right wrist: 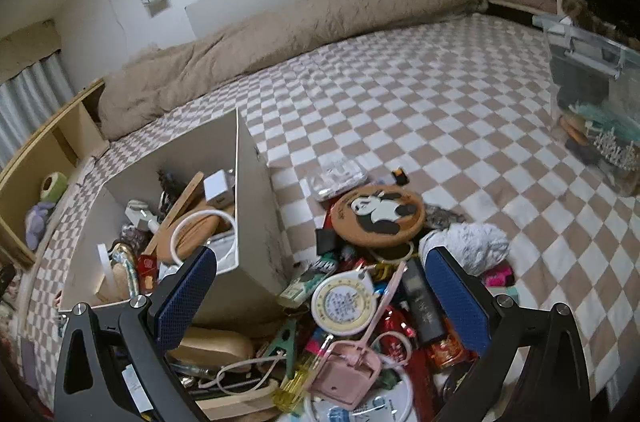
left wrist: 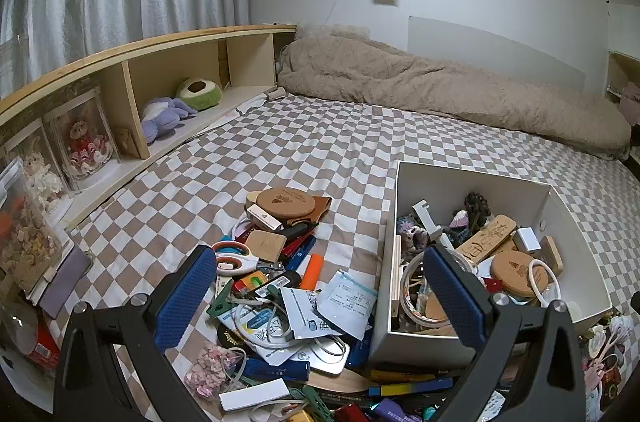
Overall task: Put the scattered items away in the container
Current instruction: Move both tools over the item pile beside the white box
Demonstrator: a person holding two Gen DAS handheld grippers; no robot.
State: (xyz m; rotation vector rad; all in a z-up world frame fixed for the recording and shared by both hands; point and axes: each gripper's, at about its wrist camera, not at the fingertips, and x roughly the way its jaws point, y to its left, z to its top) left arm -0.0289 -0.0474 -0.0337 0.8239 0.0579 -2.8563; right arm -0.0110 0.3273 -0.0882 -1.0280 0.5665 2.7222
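A bed [left wrist: 320, 142] with a brown-and-white checked sheet fills both views, with a beige fluffy blanket [left wrist: 440, 90] bunched along the wall side. On the sheet stands the container, a white open box [left wrist: 472, 178], already part full of wooden pieces, round cork coasters and a white loop of cord. Scattered items lie in two heaps against it: on one side paper sachets [left wrist: 340, 306], scissors [left wrist: 236, 256], an orange marker [left wrist: 311, 271] and a cork coaster [left wrist: 285, 203]; on the other a round panda plaque [right wrist: 378, 213], a round yellow-rimmed disc [right wrist: 345, 304], a pink pouch [right wrist: 346, 374] and a crumpled white cloth [right wrist: 472, 246]. The left gripper [left wrist: 320, 298] hovers over the first heap with jaws spread wide, holding nothing. The right gripper [right wrist: 320, 298] hangs over the second heap, likewise wide and empty.
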